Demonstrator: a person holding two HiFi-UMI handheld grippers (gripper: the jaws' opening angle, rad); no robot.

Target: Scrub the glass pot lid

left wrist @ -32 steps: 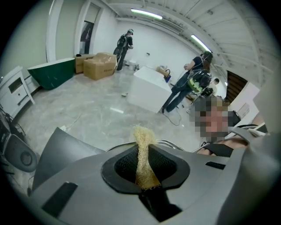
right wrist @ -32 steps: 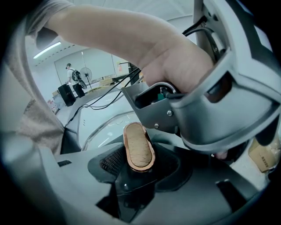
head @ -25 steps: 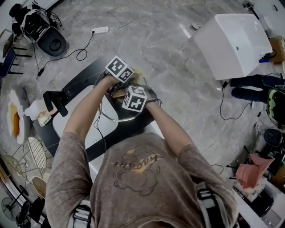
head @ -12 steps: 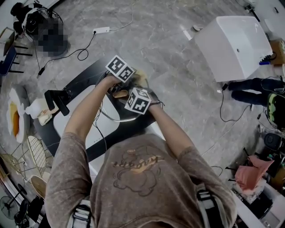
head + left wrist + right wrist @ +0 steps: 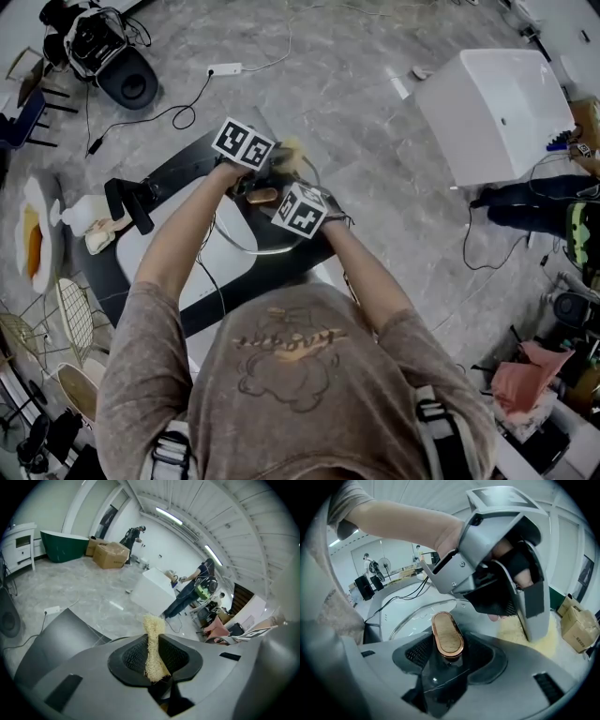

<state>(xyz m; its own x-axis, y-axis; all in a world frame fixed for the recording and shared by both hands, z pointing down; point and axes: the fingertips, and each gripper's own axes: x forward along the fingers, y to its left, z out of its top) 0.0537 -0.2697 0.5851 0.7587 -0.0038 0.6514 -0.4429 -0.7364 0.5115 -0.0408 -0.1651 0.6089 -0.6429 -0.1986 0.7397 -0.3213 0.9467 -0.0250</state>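
Observation:
The glass pot lid (image 5: 246,246) is held tilted over the white basin, its rim (image 5: 417,616) showing below the jaws in the right gripper view. My right gripper (image 5: 274,200) is shut on the lid's copper-rimmed oval knob (image 5: 447,634). Its jaws have just been opening a little, and the knob still sits between the pads. My left gripper (image 5: 281,159) is just beyond it, shut on a pale loofah scrubber (image 5: 152,648). The loofah (image 5: 508,631) hangs by the lid's far edge. Much of the glass is hidden under both grippers.
A black table (image 5: 178,169) carries the white basin (image 5: 155,253) and a black faucet (image 5: 127,202). A white bottle (image 5: 89,214) and a wire rack (image 5: 80,319) are at the left. A white box (image 5: 497,103) and cables lie on the floor beyond. People stand far off (image 5: 187,592).
My left gripper has lifted a little with the loofah and turned slightly. The right gripper stays in place on the knob.

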